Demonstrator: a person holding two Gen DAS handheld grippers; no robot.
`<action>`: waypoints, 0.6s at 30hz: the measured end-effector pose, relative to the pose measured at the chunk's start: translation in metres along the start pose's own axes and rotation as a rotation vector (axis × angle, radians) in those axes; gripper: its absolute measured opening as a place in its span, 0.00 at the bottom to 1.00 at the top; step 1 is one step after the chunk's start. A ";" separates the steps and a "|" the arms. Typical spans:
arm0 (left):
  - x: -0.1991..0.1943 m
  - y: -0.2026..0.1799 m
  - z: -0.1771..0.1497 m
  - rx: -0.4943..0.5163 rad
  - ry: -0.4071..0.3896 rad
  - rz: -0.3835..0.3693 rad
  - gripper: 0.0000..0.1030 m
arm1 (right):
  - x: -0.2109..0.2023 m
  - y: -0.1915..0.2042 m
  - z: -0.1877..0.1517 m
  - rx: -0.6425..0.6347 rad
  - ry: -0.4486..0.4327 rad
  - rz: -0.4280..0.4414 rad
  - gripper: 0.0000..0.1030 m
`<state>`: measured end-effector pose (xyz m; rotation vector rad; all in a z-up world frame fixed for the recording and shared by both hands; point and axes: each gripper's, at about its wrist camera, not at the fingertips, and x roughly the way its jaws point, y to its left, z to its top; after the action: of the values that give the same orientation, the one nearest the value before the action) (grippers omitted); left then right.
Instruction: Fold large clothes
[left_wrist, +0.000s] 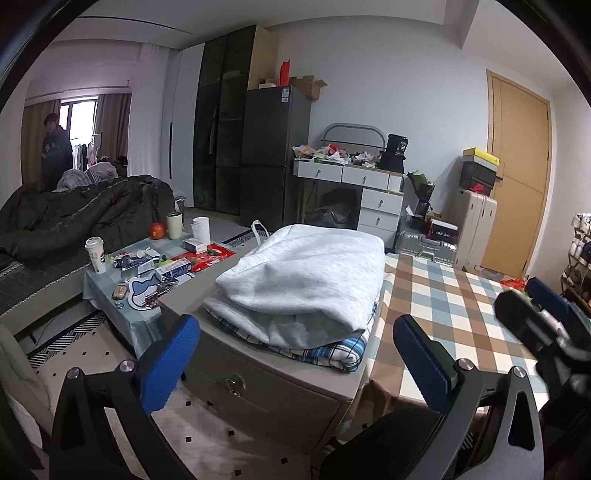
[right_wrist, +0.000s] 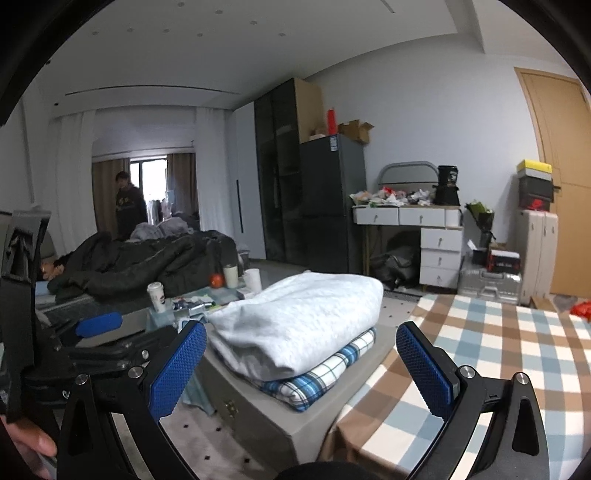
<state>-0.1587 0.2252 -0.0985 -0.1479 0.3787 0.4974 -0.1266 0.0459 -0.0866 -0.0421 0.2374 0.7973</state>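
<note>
A folded white garment (left_wrist: 306, 280) lies on top of a folded blue plaid garment (left_wrist: 332, 349), stacked on a grey cabinet (left_wrist: 258, 384). The right wrist view shows the same stack: the white garment (right_wrist: 299, 325) over the plaid one (right_wrist: 314, 376). My left gripper (left_wrist: 295, 358) is open and empty, held just in front of the stack. My right gripper (right_wrist: 301, 362) is open and empty, also in front of the stack. The right gripper shows at the right edge of the left wrist view (left_wrist: 539, 317). The left gripper shows at the left of the right wrist view (right_wrist: 99, 325).
A checked tablecloth (left_wrist: 461, 317) covers a table right of the cabinet. A low table (left_wrist: 155, 266) with cups and clutter stands to the left, by a bed with a dark duvet (left_wrist: 74, 218). A person (left_wrist: 55, 155) stands far back. Drawers (left_wrist: 369, 195), suitcases (left_wrist: 476, 225) and a door (left_wrist: 521, 166) are behind.
</note>
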 end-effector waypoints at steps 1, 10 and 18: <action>-0.001 0.000 0.000 -0.001 0.002 0.003 0.99 | -0.002 -0.001 0.000 0.004 -0.003 -0.004 1.00; -0.009 -0.002 0.006 0.004 -0.014 -0.003 0.99 | -0.007 -0.006 0.002 0.026 -0.017 -0.034 1.00; -0.011 -0.007 0.003 0.018 -0.010 -0.006 0.99 | -0.004 -0.007 -0.001 0.044 -0.002 -0.055 1.00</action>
<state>-0.1636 0.2149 -0.0910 -0.1286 0.3725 0.4889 -0.1248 0.0381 -0.0866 -0.0064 0.2511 0.7373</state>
